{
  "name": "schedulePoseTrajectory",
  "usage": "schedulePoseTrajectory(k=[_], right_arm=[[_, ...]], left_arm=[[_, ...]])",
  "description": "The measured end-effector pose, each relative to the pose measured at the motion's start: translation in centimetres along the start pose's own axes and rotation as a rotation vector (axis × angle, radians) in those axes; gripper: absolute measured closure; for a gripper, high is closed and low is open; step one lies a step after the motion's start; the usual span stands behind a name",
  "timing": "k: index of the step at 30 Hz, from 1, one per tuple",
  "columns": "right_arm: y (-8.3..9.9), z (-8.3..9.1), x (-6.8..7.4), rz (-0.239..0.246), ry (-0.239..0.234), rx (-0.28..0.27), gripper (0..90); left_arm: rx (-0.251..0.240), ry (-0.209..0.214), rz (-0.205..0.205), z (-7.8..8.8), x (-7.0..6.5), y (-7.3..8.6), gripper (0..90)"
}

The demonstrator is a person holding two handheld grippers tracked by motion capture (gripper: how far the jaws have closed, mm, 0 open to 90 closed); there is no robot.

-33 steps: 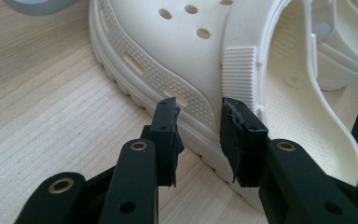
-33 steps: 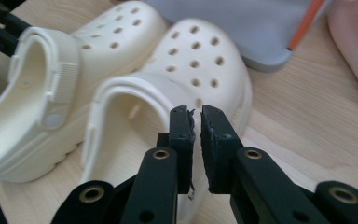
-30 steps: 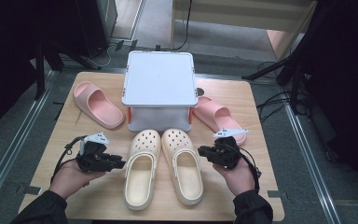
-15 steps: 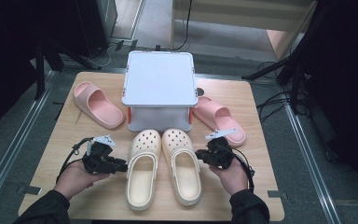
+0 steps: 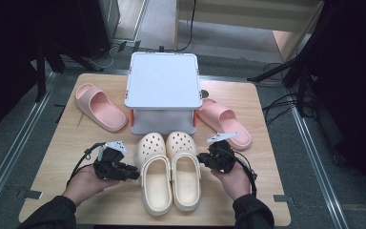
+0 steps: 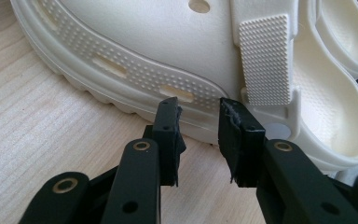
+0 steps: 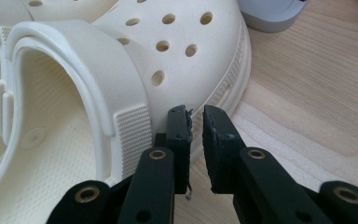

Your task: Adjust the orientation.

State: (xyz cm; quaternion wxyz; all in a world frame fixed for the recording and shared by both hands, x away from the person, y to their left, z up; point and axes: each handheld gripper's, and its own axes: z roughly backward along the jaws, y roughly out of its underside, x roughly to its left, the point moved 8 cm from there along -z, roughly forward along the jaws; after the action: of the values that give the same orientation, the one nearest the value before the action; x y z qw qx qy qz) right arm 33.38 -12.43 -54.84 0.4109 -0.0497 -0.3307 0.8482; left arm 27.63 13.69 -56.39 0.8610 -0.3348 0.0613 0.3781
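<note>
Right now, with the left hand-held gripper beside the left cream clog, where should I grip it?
Probably grip the left cream clog by its outer side wall near the strap pivot, coming in level from its left. The left hand-held gripper already faces that wall with open jaws; the rim above the thick sole looks thin enough to pinch.

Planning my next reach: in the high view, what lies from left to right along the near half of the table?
Left tool → left cream clog → right cream clog → right tool. Each tool sits at the outer side of its clog, jaws slightly apart with nothing between them.
</note>
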Motion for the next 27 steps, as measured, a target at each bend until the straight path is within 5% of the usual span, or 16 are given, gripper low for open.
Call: schedulePoseTrajectory(k=[5,11,18,27], right_arm=[[-0.5,0.9,-0.3,-0.017,-0.002,-0.036,77.6],[-0.9,2.9,0.4,-0.042,-0.009,-0.095,71.1],[-0.8,4.7,2.3,-0.054,-0.033,-0.143,61.8],[-0.7,4.8,4.9,-0.045,-0.087,-0.166,52.8]], left_arm=[[-0.026,-0.048,0.038,1.4,0.7,-0.5,68.0],[-0.104,-0.039,0.055,3.4,1.2,-2.2,72.7],[-0.14,-0.028,0.031,4.2,1.6,-4.0,75.6],[-0.154,-0.036,0.006,4.8,2.4,-5.8,76.3]])
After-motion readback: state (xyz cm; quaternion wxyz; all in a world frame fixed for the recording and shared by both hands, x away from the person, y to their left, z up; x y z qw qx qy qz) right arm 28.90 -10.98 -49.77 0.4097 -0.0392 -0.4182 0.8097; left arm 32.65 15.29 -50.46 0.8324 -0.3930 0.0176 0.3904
